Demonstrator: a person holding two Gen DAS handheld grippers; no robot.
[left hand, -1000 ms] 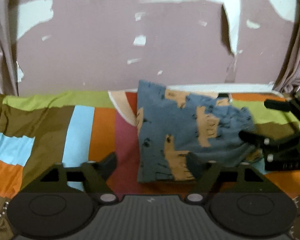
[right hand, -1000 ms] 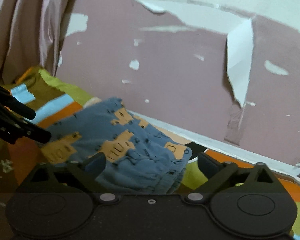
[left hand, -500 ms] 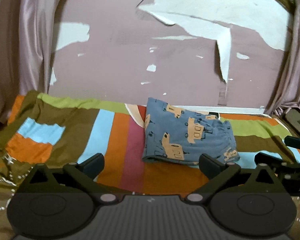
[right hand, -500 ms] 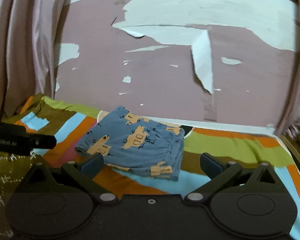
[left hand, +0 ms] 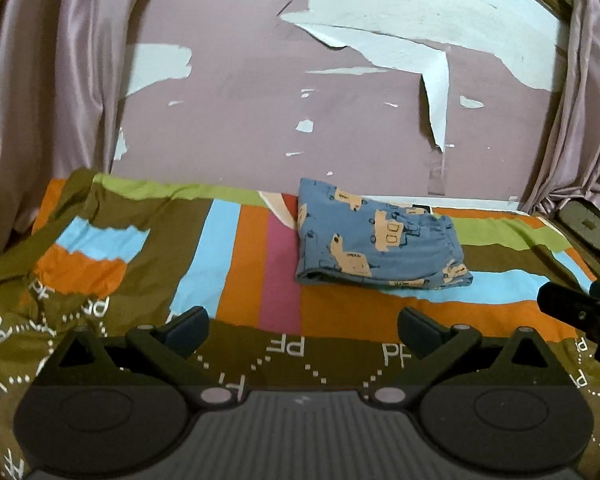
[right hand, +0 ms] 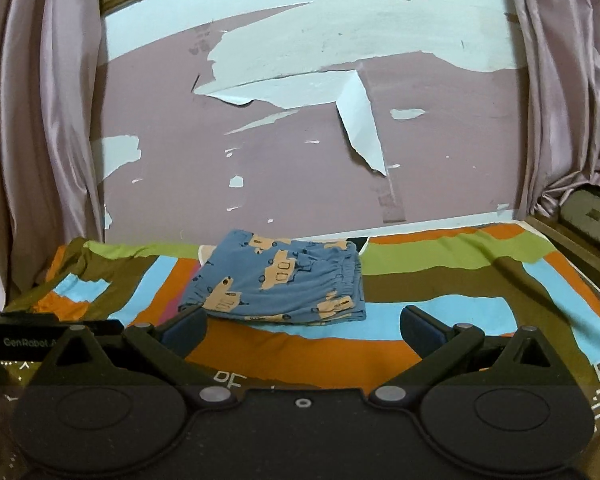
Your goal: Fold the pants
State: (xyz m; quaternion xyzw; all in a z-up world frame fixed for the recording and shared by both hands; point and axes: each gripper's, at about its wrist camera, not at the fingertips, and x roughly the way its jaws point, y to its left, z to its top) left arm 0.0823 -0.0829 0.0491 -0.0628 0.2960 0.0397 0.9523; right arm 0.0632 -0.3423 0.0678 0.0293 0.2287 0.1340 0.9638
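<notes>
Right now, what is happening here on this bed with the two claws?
A person holds one claw in each hand and is folding pants. The blue pants with tan truck prints lie folded in a compact stack on the striped bedspread, near the peeling wall. The left claw and the right claw are both open, empty and held short of the pants, touching nothing. The folding looks done.

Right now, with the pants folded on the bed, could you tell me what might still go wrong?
1. The folded pants show a bunched, gathered right edge, so the layers might spring loose.
2. They lie on a soft striped bedspread that could shift under them.
3. Both grippers stand open, apart from the fabric, so nothing pins the fold.
</notes>
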